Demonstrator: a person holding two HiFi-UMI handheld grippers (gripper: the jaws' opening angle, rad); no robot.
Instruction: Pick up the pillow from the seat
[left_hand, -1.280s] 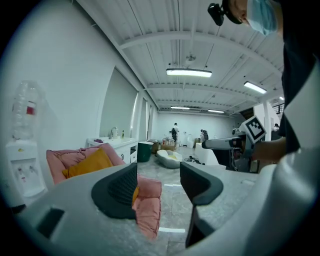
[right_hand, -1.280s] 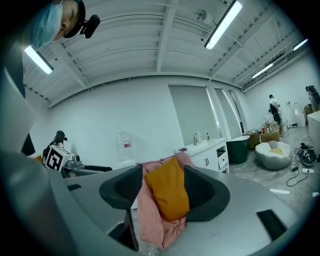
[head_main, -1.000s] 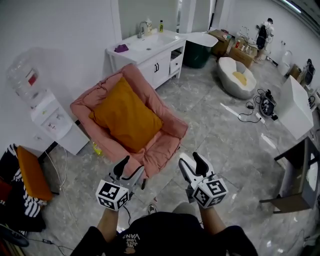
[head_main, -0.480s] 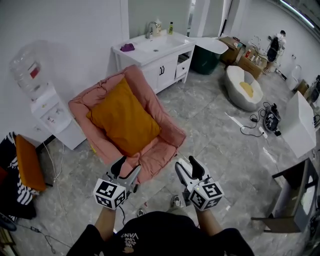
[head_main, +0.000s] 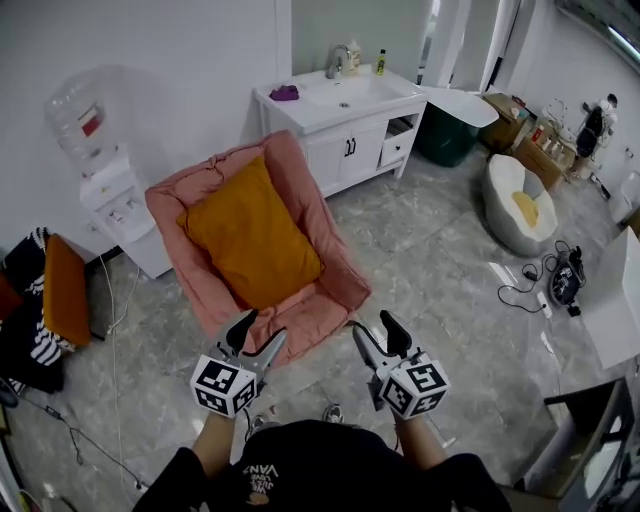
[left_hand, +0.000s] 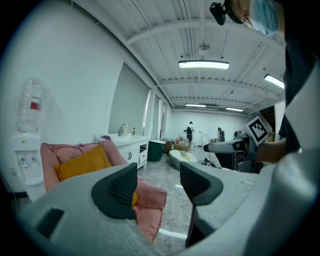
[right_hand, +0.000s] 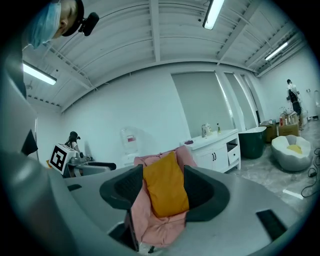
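A mustard-orange pillow leans on the back of a pink padded seat that stands on the grey tiled floor. Both grippers hover side by side just short of the seat's front edge, apart from it. The left gripper is open with nothing between its dark pads, and its own view shows the pillow off to the left. The right gripper is open too. In its view the pillow and the seat show through the gap between the jaws, still some way off.
A white sink cabinet stands behind the seat and a water dispenser to its left. An orange cushion lies on striped cloth at far left. A dark green bin, a white beanbag and floor cables are to the right.
The head view has swung, so the cabinet and the room behind have slid right and the seat faces me more squarely. Both grippers keep their open jaws and their place before the seat.
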